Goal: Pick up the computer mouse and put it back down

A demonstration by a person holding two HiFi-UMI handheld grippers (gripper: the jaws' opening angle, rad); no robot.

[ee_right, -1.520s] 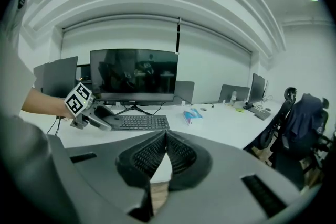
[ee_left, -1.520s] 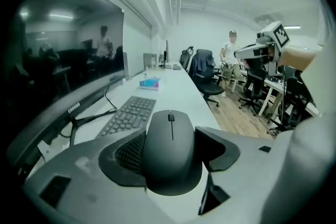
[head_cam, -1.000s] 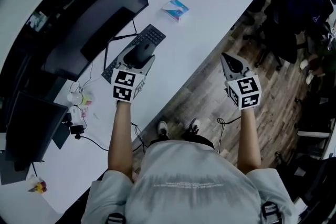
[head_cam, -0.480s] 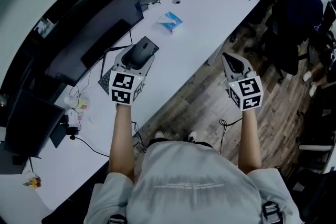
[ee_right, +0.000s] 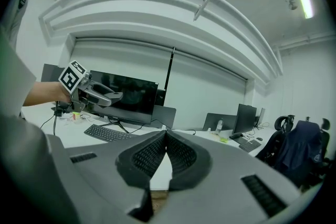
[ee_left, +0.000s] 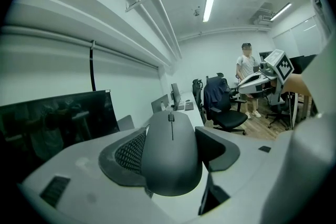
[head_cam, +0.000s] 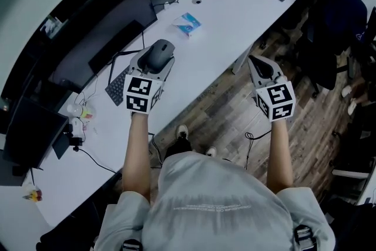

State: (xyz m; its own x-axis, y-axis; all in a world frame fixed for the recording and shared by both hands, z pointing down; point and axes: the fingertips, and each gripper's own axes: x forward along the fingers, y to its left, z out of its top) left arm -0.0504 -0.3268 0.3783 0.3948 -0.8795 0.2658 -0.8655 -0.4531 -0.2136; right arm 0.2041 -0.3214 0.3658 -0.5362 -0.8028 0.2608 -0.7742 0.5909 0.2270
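A dark grey computer mouse (head_cam: 159,54) is lifted above the white desk (head_cam: 217,14), held between the jaws of my left gripper (head_cam: 155,59). In the left gripper view the mouse (ee_left: 172,152) fills the middle, pinched between both pads, its scroll wheel pointing away. My right gripper (head_cam: 262,69) hangs over the wooden floor beside the desk edge, with its jaws pressed together and nothing between them. In the right gripper view the ribbed pads (ee_right: 148,157) touch at the tips, and the left gripper (ee_right: 92,93) with the mouse shows at the far left.
A black keyboard (head_cam: 117,83) lies under the left gripper, in front of a large dark monitor (head_cam: 100,26). A blue-and-white box (head_cam: 187,24) sits farther along the desk. Office chairs (head_cam: 335,26) stand at the right. A person (ee_left: 244,75) stands far off in the room.
My left gripper has carried the mouse up and away from the keyboard, which now shows farther below it. The right gripper has stayed put.
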